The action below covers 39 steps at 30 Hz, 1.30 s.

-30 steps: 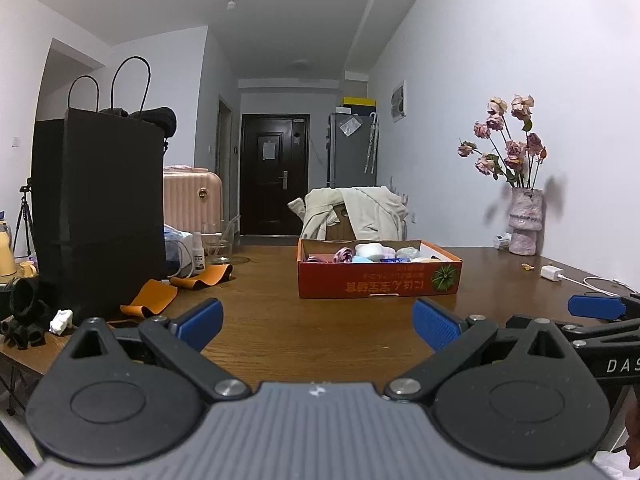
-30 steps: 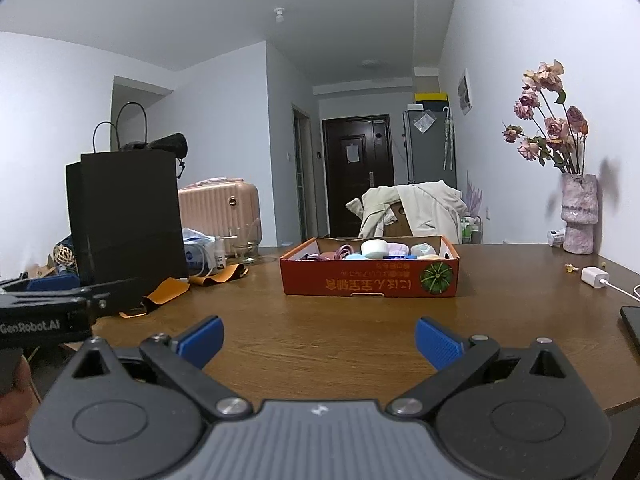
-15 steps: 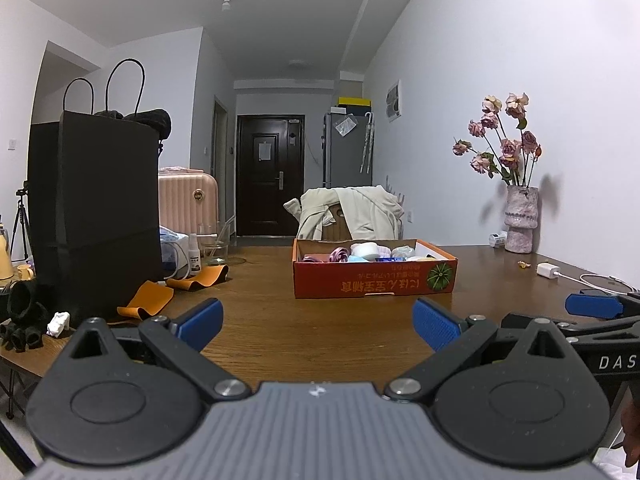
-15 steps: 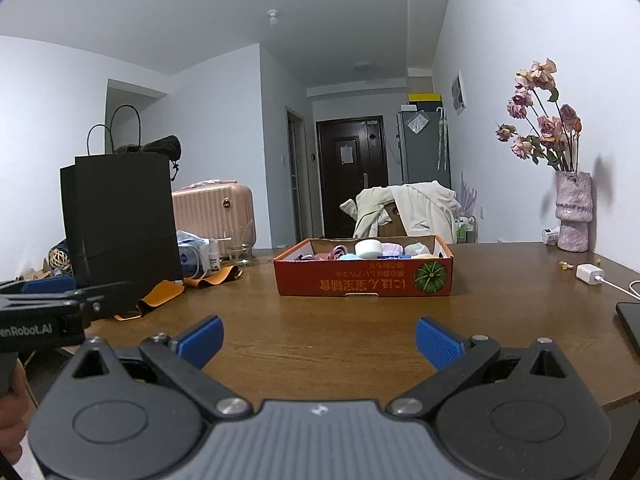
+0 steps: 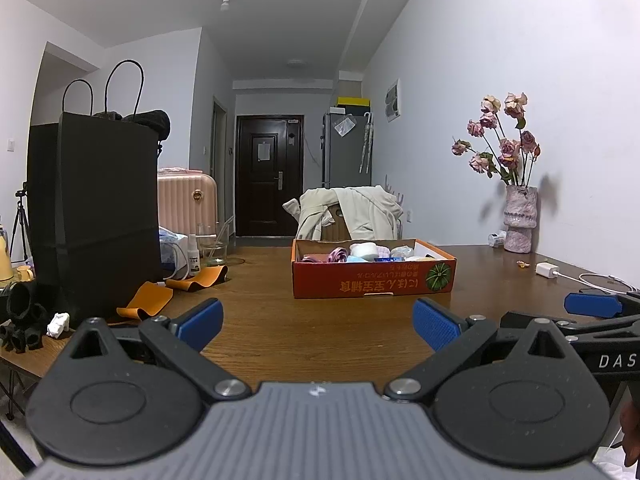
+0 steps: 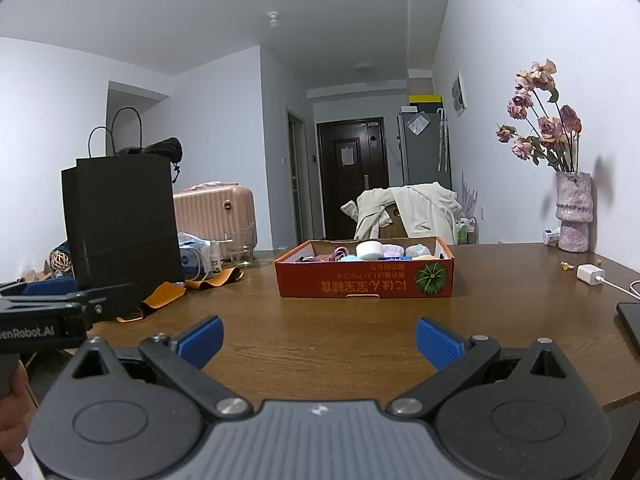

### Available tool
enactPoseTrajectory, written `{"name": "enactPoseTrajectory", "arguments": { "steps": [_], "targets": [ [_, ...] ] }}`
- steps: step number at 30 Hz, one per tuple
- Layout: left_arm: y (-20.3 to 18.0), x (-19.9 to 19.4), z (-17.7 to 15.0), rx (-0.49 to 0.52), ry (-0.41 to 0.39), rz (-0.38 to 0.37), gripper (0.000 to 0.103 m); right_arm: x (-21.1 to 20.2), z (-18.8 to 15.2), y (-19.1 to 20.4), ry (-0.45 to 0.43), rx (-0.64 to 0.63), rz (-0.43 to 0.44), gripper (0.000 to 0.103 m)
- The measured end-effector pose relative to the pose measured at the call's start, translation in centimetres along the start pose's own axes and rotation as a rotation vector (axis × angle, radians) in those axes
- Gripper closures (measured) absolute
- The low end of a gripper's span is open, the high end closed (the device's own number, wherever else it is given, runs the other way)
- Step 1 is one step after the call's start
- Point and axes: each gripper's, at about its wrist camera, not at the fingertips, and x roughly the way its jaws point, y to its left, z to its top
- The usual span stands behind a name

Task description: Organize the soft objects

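Both my tongs, left and right, gape empty over the tabletop; the soft things sit in the box ahead, well apart. They look light and squashy; I'd pinch each at its bulge, gently.

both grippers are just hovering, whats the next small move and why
Probably ease the right gripper forward over the brown wooden table toward the red cardboard box. Both it and the left gripper are open and empty, short of the box, and the soft items sit inside it.

Box contents partly hidden
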Motion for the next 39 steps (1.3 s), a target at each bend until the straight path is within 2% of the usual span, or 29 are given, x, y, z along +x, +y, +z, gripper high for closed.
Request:
{"name": "enactPoseTrajectory", "arguments": {
  "steps": [39],
  "targets": [
    [-0.13,-0.30,0.07,0.007,-0.010,-0.015,0.000,0.22,-0.33,-0.06,-0.004,0.002,-0.003,0.000]
  ]
}}
